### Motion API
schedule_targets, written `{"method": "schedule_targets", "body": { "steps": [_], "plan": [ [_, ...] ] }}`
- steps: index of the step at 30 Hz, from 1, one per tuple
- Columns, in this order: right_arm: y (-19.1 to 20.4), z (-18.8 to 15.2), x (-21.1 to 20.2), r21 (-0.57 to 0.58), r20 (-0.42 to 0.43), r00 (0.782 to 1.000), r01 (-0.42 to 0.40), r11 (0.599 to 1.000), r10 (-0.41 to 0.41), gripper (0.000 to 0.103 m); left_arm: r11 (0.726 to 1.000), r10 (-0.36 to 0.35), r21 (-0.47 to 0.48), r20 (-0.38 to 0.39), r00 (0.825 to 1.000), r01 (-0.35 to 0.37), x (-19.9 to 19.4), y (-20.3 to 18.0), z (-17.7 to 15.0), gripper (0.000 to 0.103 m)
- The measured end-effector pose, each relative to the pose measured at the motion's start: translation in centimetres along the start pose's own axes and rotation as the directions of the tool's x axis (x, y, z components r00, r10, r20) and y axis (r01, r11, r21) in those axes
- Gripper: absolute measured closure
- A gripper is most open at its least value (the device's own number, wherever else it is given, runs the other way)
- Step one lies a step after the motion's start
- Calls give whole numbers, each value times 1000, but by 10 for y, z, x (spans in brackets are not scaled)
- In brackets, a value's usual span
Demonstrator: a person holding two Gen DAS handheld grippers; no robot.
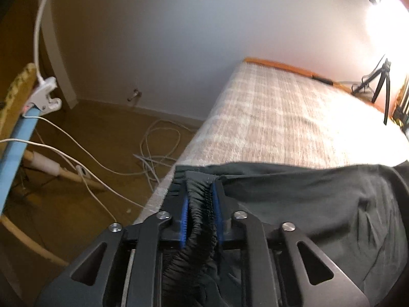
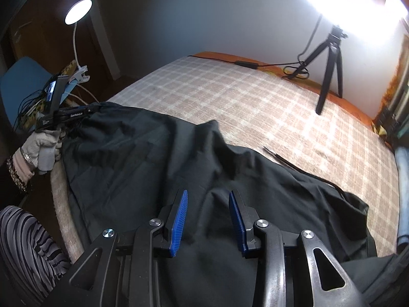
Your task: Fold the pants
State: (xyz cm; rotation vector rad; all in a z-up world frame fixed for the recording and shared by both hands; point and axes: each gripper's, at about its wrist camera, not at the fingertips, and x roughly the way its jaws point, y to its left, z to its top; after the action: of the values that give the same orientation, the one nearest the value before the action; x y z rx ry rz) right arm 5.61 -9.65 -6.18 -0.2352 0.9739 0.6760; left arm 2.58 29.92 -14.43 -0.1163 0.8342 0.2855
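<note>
The black pants lie spread over the near half of a bed covered in a pale brown-and-cream checked spread, their gathered waistband at the bed's left edge, toward nine o'clock in the right wrist view. The left gripper has its jaws clenched on that ruffled waistband, the blue pads pressing the bunched elastic from both sides, right at the mattress corner. The right gripper hovers over the middle of the dark cloth with its jaws released, the blue pads standing apart and only loose fabric showing between them. A gloved hand holds the left gripper at nine o'clock. At the far side of the bed, toward one o'clock, a black tripod stands on an orange strip along the white wall, with a black cable trailing beside it and a strong glare above. At eleven o'clock a round clip lamp glows over a blue chair. White cables lie looped on the brown floor beside the bed.
</note>
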Motion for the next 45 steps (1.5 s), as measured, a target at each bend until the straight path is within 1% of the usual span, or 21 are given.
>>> {"method": "schedule_targets", "body": {
  "steps": [2,4,5,7,9,11,12,13,15,19,21,24,25,27,30,31,33,36,40,43,45],
  "plan": [
    [-8,-4,-3,21,6,1000,6,1000,-6,68,999,40,-7,62,997,-39,-10,1,4,91],
    [-16,-8,-8,43,13,1000,11,999,-12,69,997,76,2,81,994,-76,-8,2,10,91],
    [-20,-10,-11,51,19,1000,18,999,-19,69,997,71,-4,62,996,-71,-3,5,13,91],
    [-30,-14,-21,77,35,999,31,997,-34,69,998,39,-42,-1,999,-39,10,12,17,84],
    [-40,-21,-32,109,50,998,38,993,-44,69,998,41,-48,-13,999,-42,12,13,17,84],
    [-53,-29,-48,150,68,996,50,987,-61,69,998,43,-47,-9,999,-44,7,12,18,72],
    [-58,-34,-55,169,75,995,57,984,-71,69,998,36,-50,-11,999,-37,3,11,19,57],
    [-66,-40,-66,196,85,993,66,978,-84,67,998,20,-54,-11,1000,-21,0,11,21,51],
    [-79,-50,-82,236,95,990,79,969,-104,62,998,-32,-55,-9,999,32,-15,5,25,51],
    [-100,-77,-120,328,138,976,114,938,-167,47,993,-105,48,10,994,105,-51,-23,35,51],
    [-108,-88,-135,364,150,968,132,922,-198,43,981,-172,96,18,985,170,-76,-40,45,50],
    [-123,-111,-161,434,164,952,165,886,-258,29,955,-256,156,11,967,251,-107,-70,58,44],
    [-127,-118,-169,455,166,946,176,873,-278,25,944,-286,176,3,958,281,-116,-80,62,44],
    [-137,-131,-184,495,171,934,194,847,-314,24,911,-349,231,-12,937,342,-138,-109,68,44],
    [-161,-154,-208,578,178,920,189,794,-349,23,857,-418,321,-20,908,402,-166,-160,69,43],
    [-167,-160,-213,597,179,918,184,781,-353,23,838,-446,338,-29,895,429,-172,-173,68,41],
    [-181,-172,-224,638,180,914,173,750,-364,23,784,-512,373,-64,857,496,-183,-211,65,38],
    [-201,-182,-236,679,181,907,165,715,-381,23,710,-574,418,-123,809,567,-189,-262,53,37],
    [-229,-190,-241,725,167,916,136,676,-363,23,615,-632,447,-214,745,650,-186,-326,27,36],
    [-248,-187,-234,751,149,928,120,649,-343,23,548,-649,458,-294,702,699,-178,-373,-5,36],
    [-258,-181,-225,764,135,937,109,636,-323,23,502,-653,453,-360,666,737,-168,-399,-30,36]
  ]
}}
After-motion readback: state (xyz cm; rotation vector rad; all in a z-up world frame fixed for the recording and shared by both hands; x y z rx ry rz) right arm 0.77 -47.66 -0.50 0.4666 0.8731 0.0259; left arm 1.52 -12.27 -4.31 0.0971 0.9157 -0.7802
